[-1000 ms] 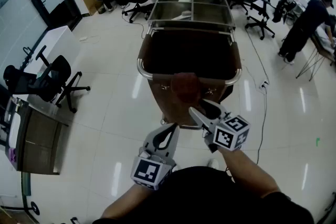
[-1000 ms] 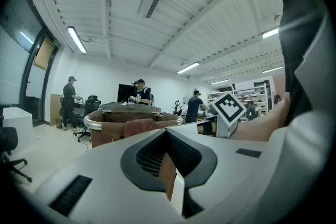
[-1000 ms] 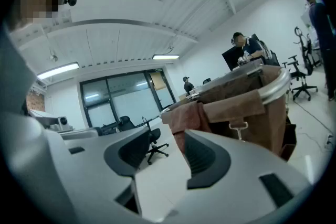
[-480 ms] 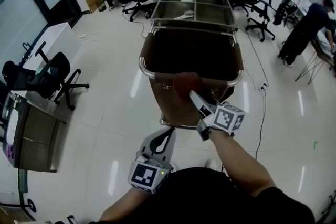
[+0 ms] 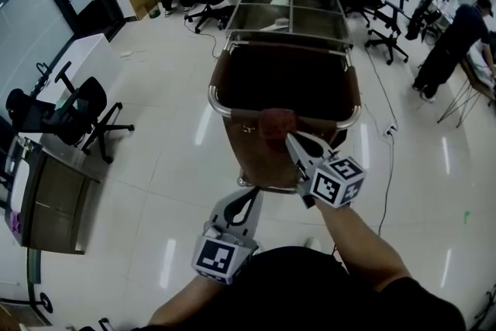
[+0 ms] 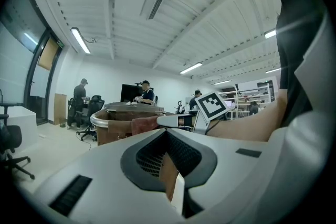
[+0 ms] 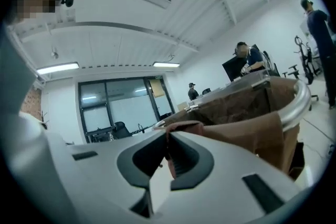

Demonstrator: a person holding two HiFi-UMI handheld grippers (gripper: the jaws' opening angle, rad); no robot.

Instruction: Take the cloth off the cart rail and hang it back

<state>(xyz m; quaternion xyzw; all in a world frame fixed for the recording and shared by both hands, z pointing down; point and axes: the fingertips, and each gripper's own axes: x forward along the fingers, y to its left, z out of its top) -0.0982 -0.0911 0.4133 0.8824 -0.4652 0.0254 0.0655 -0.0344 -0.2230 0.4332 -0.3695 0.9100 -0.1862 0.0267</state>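
Cloth (image 5: 277, 122): reddish-brown, draped over the middle of the near cart rail (image 5: 217, 106), hanging down the front of the brown-lined cart (image 5: 283, 81).
Progress: early, by my judgement. The cloth is not yet off the rail, so the first half of the task is only at the grasp.
Left to do: lift the cloth clear of the rail, then drape it back over.
Right tool (image 5: 293, 139): tips at the cloth's lower right edge. In the right gripper view its jaws are drawn together, with a reddish strip of cloth (image 7: 181, 126) between them, so it appears clamped on the fabric.
Right arm: stretched forward from the body towards the cart, forearm bare, marker cube (image 5: 337, 182) turned upward.
Left tool (image 5: 254, 192): jaws closed on nothing, as the left gripper view shows.
Left arm: held low and close to the body, pointing towards the cart but well apart from the cloth, taking no part in the grasp.
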